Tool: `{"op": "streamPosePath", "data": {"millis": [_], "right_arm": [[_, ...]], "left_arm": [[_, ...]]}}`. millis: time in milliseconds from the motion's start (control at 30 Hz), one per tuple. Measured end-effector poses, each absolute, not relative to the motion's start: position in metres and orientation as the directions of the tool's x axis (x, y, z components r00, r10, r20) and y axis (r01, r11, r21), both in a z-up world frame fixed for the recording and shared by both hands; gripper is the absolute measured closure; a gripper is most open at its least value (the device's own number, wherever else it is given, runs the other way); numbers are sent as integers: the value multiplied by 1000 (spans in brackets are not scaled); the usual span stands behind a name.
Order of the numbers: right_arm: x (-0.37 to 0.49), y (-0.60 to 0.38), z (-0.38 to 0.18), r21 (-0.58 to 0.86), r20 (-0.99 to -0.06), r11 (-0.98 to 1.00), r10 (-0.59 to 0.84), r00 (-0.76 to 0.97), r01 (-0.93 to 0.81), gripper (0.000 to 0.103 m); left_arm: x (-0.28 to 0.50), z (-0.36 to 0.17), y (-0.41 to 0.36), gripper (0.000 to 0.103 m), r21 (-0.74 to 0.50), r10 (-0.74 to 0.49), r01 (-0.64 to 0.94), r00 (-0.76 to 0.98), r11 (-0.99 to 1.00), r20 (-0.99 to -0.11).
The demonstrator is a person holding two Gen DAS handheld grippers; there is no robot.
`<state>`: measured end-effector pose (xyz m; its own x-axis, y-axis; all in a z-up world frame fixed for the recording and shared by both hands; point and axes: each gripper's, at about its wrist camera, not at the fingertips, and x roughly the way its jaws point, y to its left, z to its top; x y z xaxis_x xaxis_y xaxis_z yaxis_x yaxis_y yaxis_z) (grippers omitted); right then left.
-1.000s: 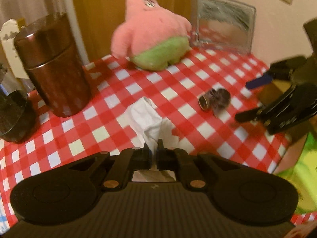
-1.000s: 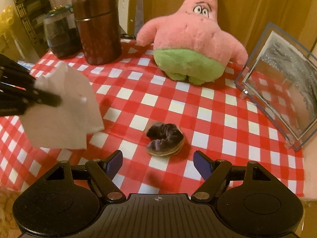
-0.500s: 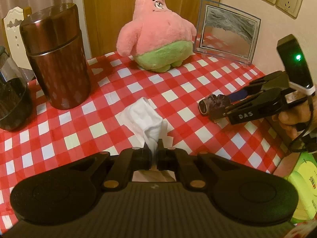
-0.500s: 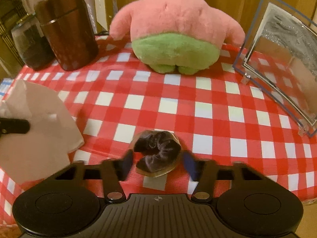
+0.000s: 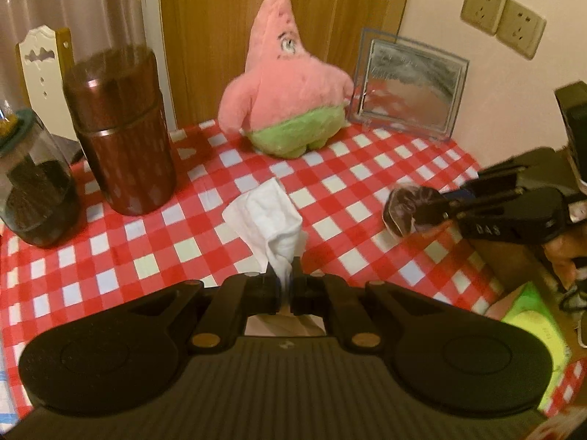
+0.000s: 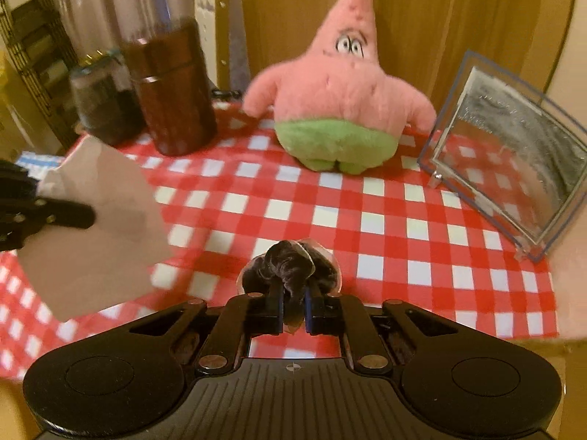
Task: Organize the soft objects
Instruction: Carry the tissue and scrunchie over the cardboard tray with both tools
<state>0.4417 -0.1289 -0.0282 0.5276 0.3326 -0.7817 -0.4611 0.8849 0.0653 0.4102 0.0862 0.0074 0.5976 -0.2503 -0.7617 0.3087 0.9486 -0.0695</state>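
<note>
The left gripper is clenched on one white tissue, its jaws pressed together on the crumpled lower end while the rest fans up and forward above the counter, which wears a red-and-white checked cloth. In this left wrist view there is one pink starfish plush with a green lower half, standing upright at the back of the counter. Beside it, to the right, stands one clear picture frame. To the left stand one tall brown canister and one glass jar with dark contents and a greenish lid. Two wall sockets sit side by side on the wall at upper right. The right gripper comes in from the right, grasping one dark scrunchie that is ruffled and glossy, held clear of the cloth.

In the right wrist view the right gripper is closed on the same dark scrunchie; a fold of its gathered fabric is pinched between the jaws, and the bunched loop bulges forward above the checked counter. A thin clear edge shows around it, which I cannot identify. The one plush faces the camera, eyes visible, its green base on the cloth. The one frame stands tilted at the right, the one brown canister and the one jar at the back left, close together. At the left edge, the left gripper holds the tissue, which hangs as a broad, blurred sheet.
</note>
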Motion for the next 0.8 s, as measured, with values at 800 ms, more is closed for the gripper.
{"op": "streamPosePath", "data": {"millis": [800], "right_arm": [[231, -202, 78, 142, -652, 899, 400, 645, -414, 93]], "left_arm": [[239, 129, 25, 99, -132, -275, 255, 680, 958, -680]]}}
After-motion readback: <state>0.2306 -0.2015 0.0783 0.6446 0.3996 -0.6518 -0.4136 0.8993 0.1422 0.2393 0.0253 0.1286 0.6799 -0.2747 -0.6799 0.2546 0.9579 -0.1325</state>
